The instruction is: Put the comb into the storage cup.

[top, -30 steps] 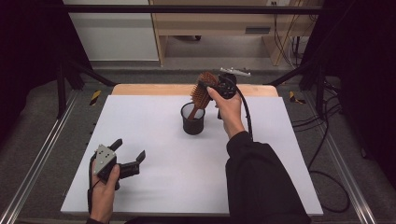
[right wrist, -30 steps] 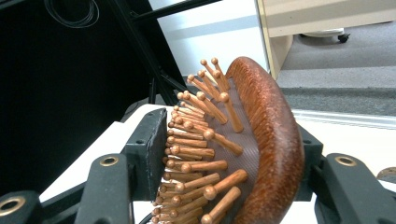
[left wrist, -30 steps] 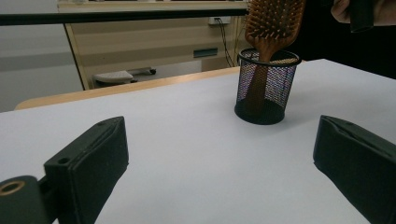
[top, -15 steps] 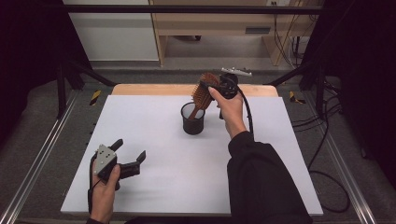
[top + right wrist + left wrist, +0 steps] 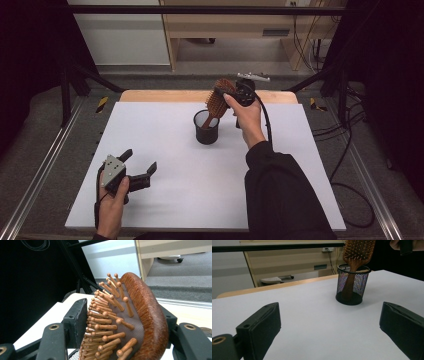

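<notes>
At the upper centre of the high view the right tool [image 5: 231, 95] is clamped on the head of a wooden brush [image 5: 218, 99], one jaw on the bristles and one on the back. That leaves the handle free to hang inside the mesh cup [image 5: 206, 127] at mid-desk [image 5: 165, 130]. The left tool [image 5: 134, 167], lower left, rests on the desk with jaws wide and nothing between them, apparently idle.

A lab recording bay: white table [image 5: 300, 165] in metal framing [image 5: 40, 170], black curtains [image 5: 30, 60], loose floor cables [image 5: 350, 150].
</notes>
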`<action>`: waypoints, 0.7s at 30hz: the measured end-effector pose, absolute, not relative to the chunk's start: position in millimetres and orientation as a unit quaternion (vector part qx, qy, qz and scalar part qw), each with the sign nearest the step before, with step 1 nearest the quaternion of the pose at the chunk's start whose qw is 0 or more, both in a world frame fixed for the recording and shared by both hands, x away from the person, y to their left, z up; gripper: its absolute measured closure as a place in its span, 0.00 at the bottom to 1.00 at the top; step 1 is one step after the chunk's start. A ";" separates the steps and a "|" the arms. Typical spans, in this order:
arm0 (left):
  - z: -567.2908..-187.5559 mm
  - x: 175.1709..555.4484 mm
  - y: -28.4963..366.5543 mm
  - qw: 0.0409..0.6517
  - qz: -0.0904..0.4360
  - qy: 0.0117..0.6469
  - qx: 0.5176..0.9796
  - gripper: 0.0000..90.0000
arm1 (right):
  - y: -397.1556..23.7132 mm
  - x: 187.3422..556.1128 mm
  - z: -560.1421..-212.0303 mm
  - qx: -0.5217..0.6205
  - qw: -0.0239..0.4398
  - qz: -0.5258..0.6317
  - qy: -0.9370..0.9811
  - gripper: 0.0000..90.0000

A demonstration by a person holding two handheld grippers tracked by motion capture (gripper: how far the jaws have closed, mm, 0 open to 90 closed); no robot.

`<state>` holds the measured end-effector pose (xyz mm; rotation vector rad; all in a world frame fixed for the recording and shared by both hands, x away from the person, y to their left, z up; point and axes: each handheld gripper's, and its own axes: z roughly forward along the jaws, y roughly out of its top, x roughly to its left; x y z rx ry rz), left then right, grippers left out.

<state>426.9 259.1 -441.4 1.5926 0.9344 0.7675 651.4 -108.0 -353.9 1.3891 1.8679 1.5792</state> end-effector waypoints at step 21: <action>-441.6 426.8 257.6 0.539 0.321 0.390 0.674 0.04 | -110.5 647.6 -352.5 0.485 0.171 0.544 0.663 0.41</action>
